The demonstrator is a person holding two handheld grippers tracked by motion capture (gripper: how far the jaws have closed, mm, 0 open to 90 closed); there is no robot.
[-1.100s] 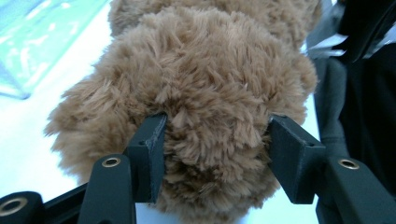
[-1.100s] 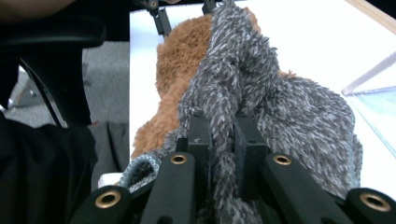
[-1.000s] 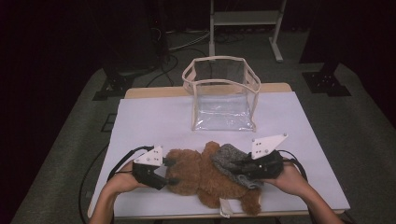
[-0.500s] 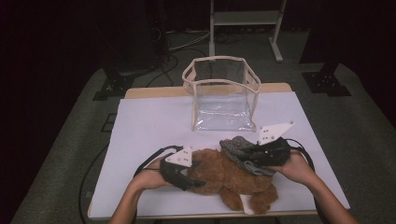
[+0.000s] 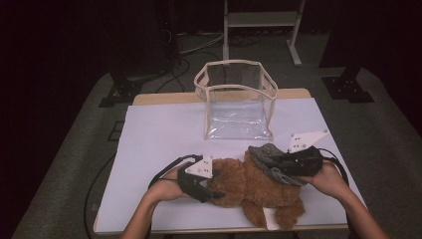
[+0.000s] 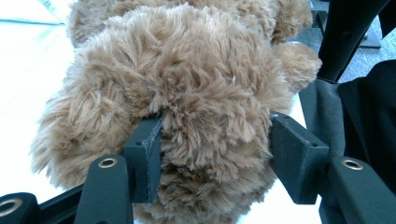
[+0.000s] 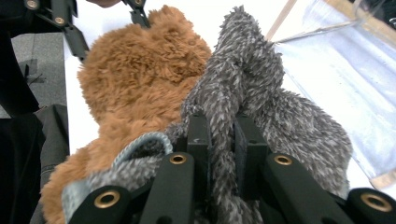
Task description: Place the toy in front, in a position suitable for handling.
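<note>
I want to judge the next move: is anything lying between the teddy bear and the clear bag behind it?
Nothing visible does. The teddy bear lies near the front edge; the white table cover between it and the clear bag is bare.

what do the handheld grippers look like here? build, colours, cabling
Both the left gripper and right gripper are black, each topped by a pale grey three-cornered plate with small dark dots. The gripper views show flat black rectangular jaws on black arms with brass-coloured rivets. A black cable loops from each. Forearms are bare, no sleeves.
</note>
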